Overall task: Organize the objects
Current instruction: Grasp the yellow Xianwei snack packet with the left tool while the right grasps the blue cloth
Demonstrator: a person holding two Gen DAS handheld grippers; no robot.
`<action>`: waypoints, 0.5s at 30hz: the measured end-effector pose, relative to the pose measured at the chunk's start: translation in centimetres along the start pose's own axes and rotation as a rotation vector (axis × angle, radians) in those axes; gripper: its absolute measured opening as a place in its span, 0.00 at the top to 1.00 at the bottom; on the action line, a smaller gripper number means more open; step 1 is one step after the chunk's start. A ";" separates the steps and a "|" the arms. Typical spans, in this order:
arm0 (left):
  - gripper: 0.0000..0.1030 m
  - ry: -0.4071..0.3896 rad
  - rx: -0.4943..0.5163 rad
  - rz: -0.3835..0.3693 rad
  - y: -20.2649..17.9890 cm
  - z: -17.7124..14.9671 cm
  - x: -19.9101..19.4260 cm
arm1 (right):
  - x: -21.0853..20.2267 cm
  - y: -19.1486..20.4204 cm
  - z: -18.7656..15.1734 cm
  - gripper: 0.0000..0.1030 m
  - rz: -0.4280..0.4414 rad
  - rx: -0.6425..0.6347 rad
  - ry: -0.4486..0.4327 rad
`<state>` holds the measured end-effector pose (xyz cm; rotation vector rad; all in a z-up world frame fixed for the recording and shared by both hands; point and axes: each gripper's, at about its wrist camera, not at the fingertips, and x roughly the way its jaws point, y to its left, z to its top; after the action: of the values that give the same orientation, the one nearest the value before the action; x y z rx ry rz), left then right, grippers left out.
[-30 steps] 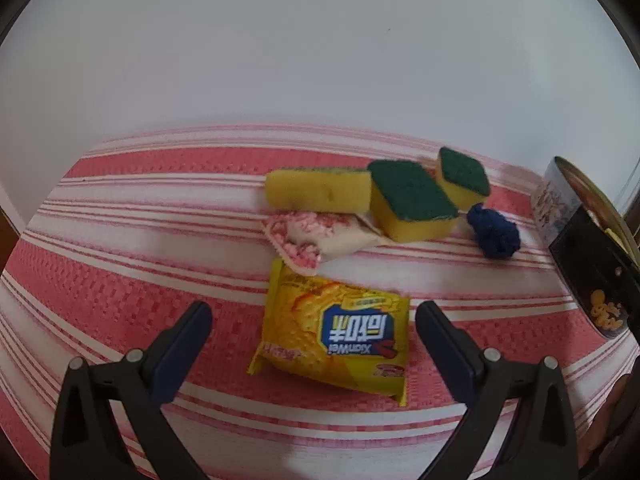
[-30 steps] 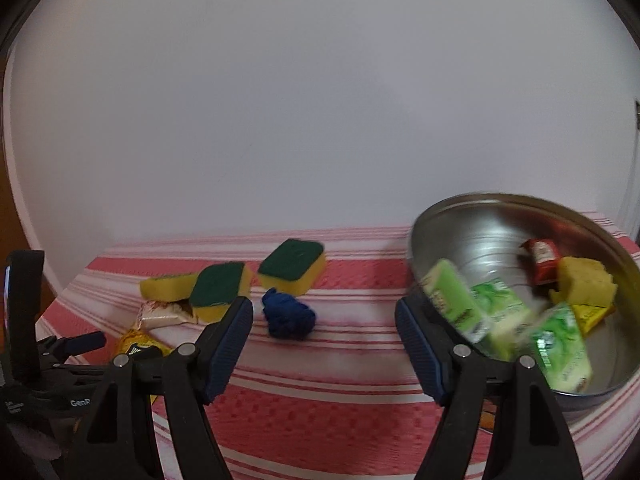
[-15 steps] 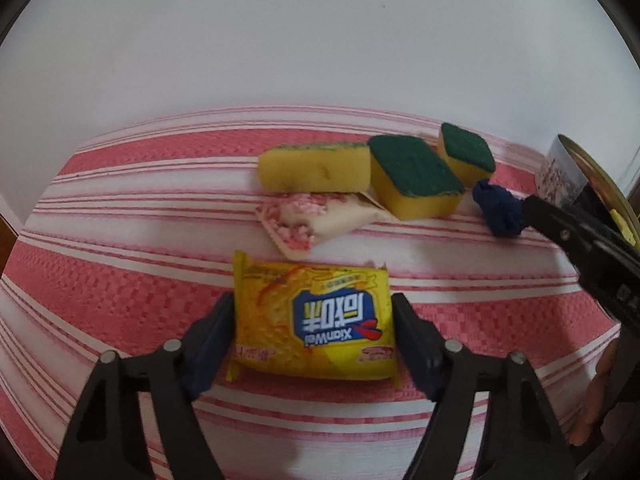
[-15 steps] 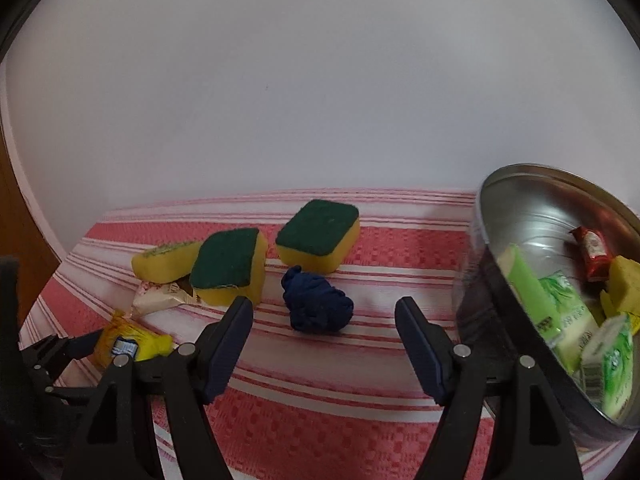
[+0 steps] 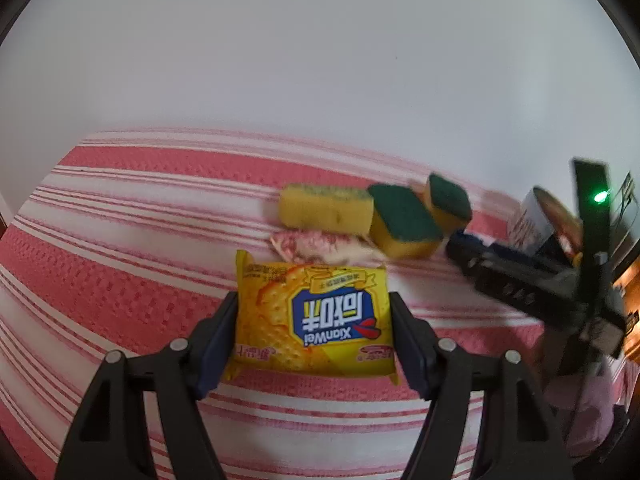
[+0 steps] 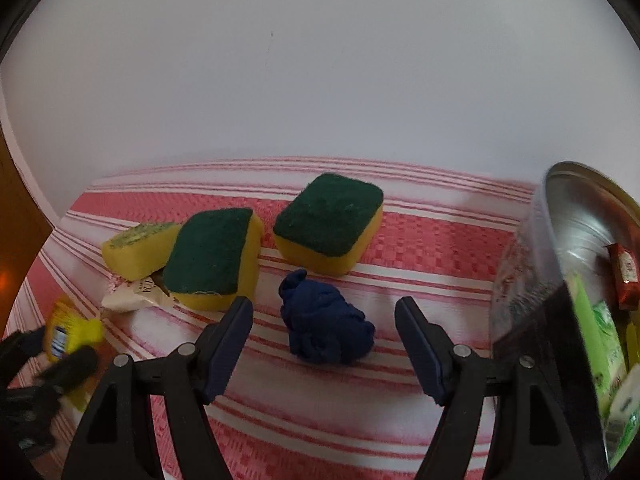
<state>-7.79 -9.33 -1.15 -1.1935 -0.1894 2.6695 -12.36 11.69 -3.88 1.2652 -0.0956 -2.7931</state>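
My left gripper (image 5: 314, 308) has its jaws closing, and both pads press the sides of a yellow snack packet (image 5: 312, 320) held a little above the striped cloth. The packet (image 6: 68, 330) also shows at the far left of the right wrist view. My right gripper (image 6: 324, 308) stands open, with a crumpled dark blue cloth ball (image 6: 326, 320) just beyond its fingertips and untouched. Three yellow sponges with green tops (image 6: 138, 248) (image 6: 214, 256) (image 6: 328, 222) lie behind the ball. A pink-and-white wrapper (image 5: 316, 246) lies partly under them.
A metal bowl (image 6: 560, 240) stands at the right edge, holding green packets (image 6: 604, 332) and a red sachet (image 6: 624, 276). A red-and-white striped tablecloth (image 5: 120, 240) covers the table, and a plain white wall stands close behind it.
The left jaws came in from wide open onto the yellow packet and raised it slightly. The right gripper swung left and down, from the bowl to the blue cloth ball.
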 end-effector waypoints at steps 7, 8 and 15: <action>0.31 -0.025 -0.006 0.012 0.4 -0.1 -0.3 | 0.4 0.7 -0.1 0.54 0.002 -0.034 0.025; 0.31 -0.028 -0.008 0.016 0.8 0.3 0.0 | 0.3 0.7 -0.1 0.54 0.006 -0.037 0.025; 0.31 -0.062 -0.005 0.054 1.2 0.5 -0.2 | -1.6 -0.3 -1.0 0.54 0.128 0.021 -0.033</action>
<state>-8.19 -10.54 -0.92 -1.1340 -0.1767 2.7564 -10.53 12.14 -3.38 1.1731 -0.2004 -2.7115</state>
